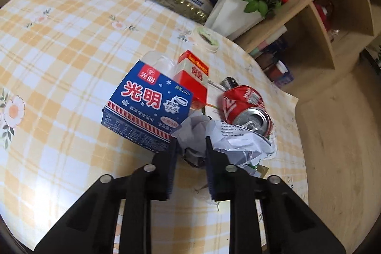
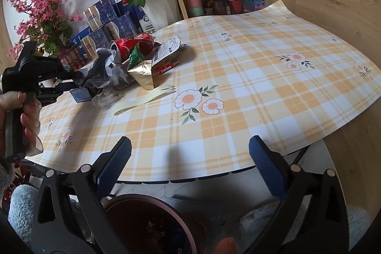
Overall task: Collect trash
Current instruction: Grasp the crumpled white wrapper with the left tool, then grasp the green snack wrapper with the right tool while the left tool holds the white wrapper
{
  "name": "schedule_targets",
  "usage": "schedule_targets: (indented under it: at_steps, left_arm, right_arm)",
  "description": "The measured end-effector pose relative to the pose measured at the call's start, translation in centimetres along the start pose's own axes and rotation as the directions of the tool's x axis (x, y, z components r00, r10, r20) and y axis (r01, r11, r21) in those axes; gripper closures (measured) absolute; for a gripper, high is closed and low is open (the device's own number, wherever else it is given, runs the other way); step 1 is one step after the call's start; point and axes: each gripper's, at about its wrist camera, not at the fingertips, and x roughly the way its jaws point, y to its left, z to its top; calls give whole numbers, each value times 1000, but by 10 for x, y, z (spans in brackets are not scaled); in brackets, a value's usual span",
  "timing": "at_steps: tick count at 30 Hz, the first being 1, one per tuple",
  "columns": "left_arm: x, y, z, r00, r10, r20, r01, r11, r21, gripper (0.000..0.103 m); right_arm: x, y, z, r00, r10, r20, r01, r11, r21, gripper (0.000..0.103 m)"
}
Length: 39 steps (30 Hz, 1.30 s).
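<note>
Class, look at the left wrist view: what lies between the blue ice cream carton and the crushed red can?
Crumpled paper, gripped by the left gripper, lies between the blue ice cream carton and the crushed red can, in the left wrist view.

Blue carton (image 1: 147, 108), front: read "光明" in large red characters, and again in a small red badge above.
Blue carton, upper right corner: showed "1916".
Blue carton, lower edge: carried "Vanilla Flavor Ice Cream".
Red box (image 1: 194, 77): bore gold lettering, too blurred to read.
Crumpled paper (image 1: 234, 139): held small printed lines, with only "LED" legible.
</note>
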Motion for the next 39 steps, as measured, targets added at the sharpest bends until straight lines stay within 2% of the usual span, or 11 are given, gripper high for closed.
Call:
schedule_targets:
  at_steps: [5, 10, 13, 17, 20, 22, 26, 29, 33, 36, 39]
  left_arm:
    - [-35, -10, -4, 997, -14, 77, 9, 997, 72, 84]
    - [-95, -16, -20, 984, -18, 179, -17, 982, 190, 84]
    - [-121, -7, -35, 979, 6, 204, -52, 974, 219, 84]
    - [-140, 6, -54, 977, 40, 209, -94, 963, 254, 84]
    - [-148, 16, -69, 978, 68, 197, -122, 953, 277, 84]
    - [-152, 22, -74, 978, 74, 197, -129, 950, 286, 84]
    - [-157, 28, -83, 978, 75, 194, -131, 948, 290, 84]
    - [-158, 31, -88, 978, 77, 194, -133, 946, 294, 84]
    - [-157, 34, -90, 981, 65, 185, -117, 951, 287, 84]
    - [-157, 35, -91, 982, 57, 182, -109, 952, 286, 84]
    - [-158, 33, -91, 982, 44, 182, -97, 952, 289, 84]
  right_arm:
    - [0, 2, 0, 1000, 12, 8, -11, 1000, -12, 6]
    - [0, 2, 7, 1000, 15, -12, -15, 1000, -14, 6]
    - [4, 8, 17, 1000, 2, -28, -4, 998, -67, 6]
    - [11, 30, 44, 999, 29, -20, -33, 979, -201, 7]
    - [24, 52, 68, 998, 59, -14, -61, 951, -304, 20]
    - [39, 70, 82, 997, 70, -17, -71, 920, -384, 21]
    - [74, 95, 99, 994, 83, -74, -109, 875, -472, 34]
    - [97, 106, 106, 993, 72, -97, -110, 869, -483, 42]
    - [120, 115, 111, 990, 64, -125, -116, 877, -467, 46]
    - [138, 121, 109, 986, 15, -167, -94, 873, -479, 50]
    - [148, 120, 105, 979, -33, -201, -68, 877, -475, 63]
